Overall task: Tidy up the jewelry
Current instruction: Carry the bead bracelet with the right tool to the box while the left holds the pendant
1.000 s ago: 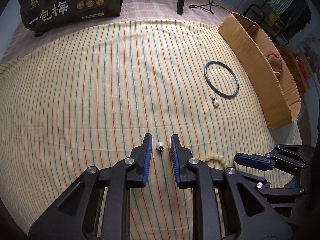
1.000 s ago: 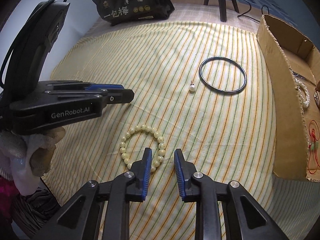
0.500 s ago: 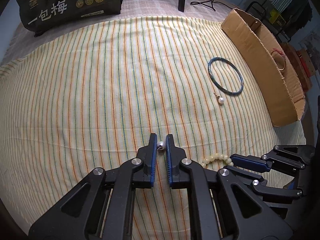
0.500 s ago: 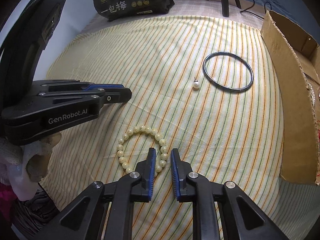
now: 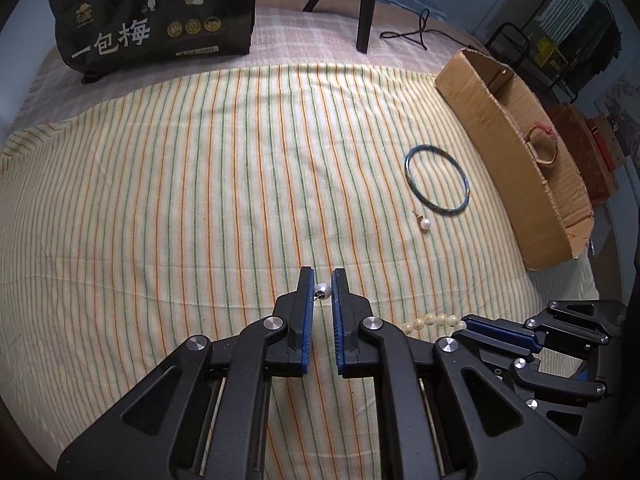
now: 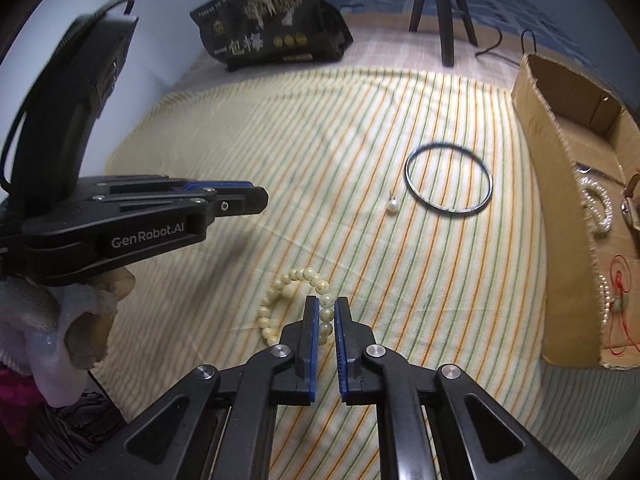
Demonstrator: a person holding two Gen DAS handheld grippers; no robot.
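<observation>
Since a second ago both sets of jaws have been narrowed: a pearl earring (image 5: 322, 290) is now pinched between the left gripper (image 5: 321, 289) jaws, and one side of the bead bracelet (image 6: 296, 304) is clamped in the right gripper (image 6: 327, 312). Pickup appears under way. Next, both pieces are likely to be lifted and carried to the cardboard box (image 6: 560, 240) well ahead-right of the jaws, past the bangle (image 6: 448, 182) and second pearl earring (image 6: 392, 206).

Both wrist cams sit low and close over the striped cloth (image 5: 180, 200), looking forward along their fingers. Left cam is left of right cam. Shared: dark bangle (image 5: 436, 178) (image 6: 448, 178), cardboard box (image 5: 516, 168) (image 6: 560, 216), probably the same black bag (image 5: 160, 12) (image 6: 272, 36).
</observation>
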